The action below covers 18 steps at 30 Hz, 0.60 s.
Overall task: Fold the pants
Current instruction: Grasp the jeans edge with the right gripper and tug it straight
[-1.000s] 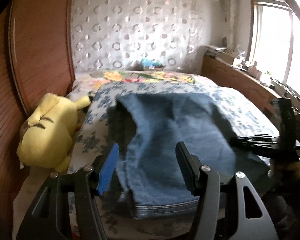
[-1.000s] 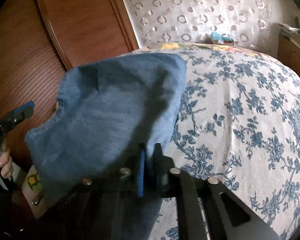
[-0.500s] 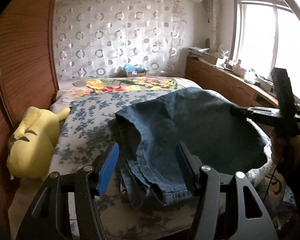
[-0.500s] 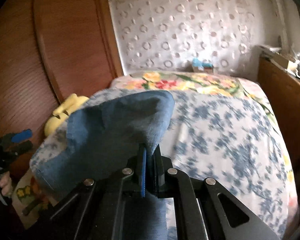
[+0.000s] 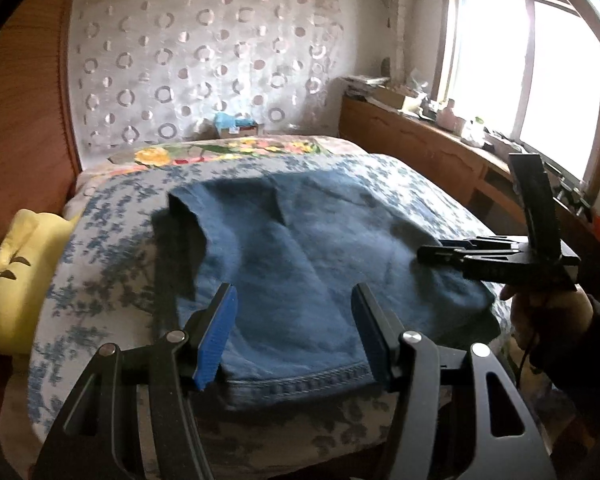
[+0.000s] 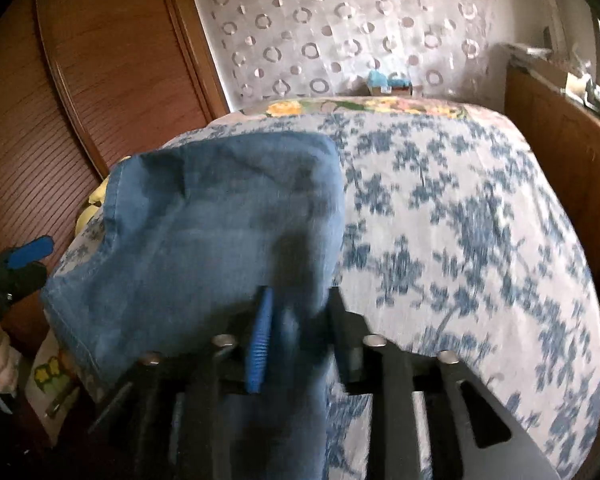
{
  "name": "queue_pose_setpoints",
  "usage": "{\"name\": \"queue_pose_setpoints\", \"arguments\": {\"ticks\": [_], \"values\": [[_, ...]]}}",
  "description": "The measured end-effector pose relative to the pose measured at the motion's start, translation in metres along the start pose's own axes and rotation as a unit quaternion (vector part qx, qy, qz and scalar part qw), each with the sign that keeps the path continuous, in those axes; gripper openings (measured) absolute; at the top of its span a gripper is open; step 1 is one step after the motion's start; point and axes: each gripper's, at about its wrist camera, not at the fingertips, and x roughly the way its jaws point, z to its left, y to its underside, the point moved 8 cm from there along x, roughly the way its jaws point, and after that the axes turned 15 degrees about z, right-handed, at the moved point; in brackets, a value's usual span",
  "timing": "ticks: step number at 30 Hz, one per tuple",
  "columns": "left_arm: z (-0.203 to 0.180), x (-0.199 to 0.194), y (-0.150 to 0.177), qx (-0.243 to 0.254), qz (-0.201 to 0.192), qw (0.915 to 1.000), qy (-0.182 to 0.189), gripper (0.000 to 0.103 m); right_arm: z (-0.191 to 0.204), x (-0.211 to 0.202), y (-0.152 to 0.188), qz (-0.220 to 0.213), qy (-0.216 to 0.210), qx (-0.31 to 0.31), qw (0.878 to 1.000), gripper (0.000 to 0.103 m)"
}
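The folded blue denim pants (image 5: 300,256) lie on the bed with a stitched hem toward me. My left gripper (image 5: 294,332) is open and empty, its jaws spread over the near hem. My right gripper (image 6: 298,336) has its jaws parted, with denim (image 6: 204,240) still lying between them. It also shows in the left wrist view (image 5: 424,254) at the right edge of the pants. The left gripper shows at the far left of the right wrist view (image 6: 24,258).
A blue floral bedspread (image 6: 460,220) covers the bed. A yellow plush toy (image 5: 16,280) lies at the bed's left side by a wooden headboard (image 6: 100,80). A wooden counter (image 5: 440,152) with clutter runs under the window on the right.
The right gripper carried the cloth forward and down onto the bed and then parted its jaws. The pants now lie flatter. The left gripper stayed open.
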Motion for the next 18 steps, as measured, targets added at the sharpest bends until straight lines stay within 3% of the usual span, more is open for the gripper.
{"name": "queue_pose_setpoints", "arguments": {"ticks": [1,4,18], "values": [[-0.004,0.002,0.002,0.003,0.003,1.0000,0.003,0.060,-0.002,0.000,0.005,0.002,-0.002,0.007,1.000,0.045],[-0.013,0.008,0.006,0.010,0.011,0.9999,0.004,0.060,-0.005,-0.003,0.017,0.004,-0.015,0.023,1.000,0.046],[-0.032,0.039,0.021,0.024,0.051,0.9984,-0.003,0.060,0.006,-0.013,0.044,0.012,-0.038,0.029,0.999,0.046]]}}
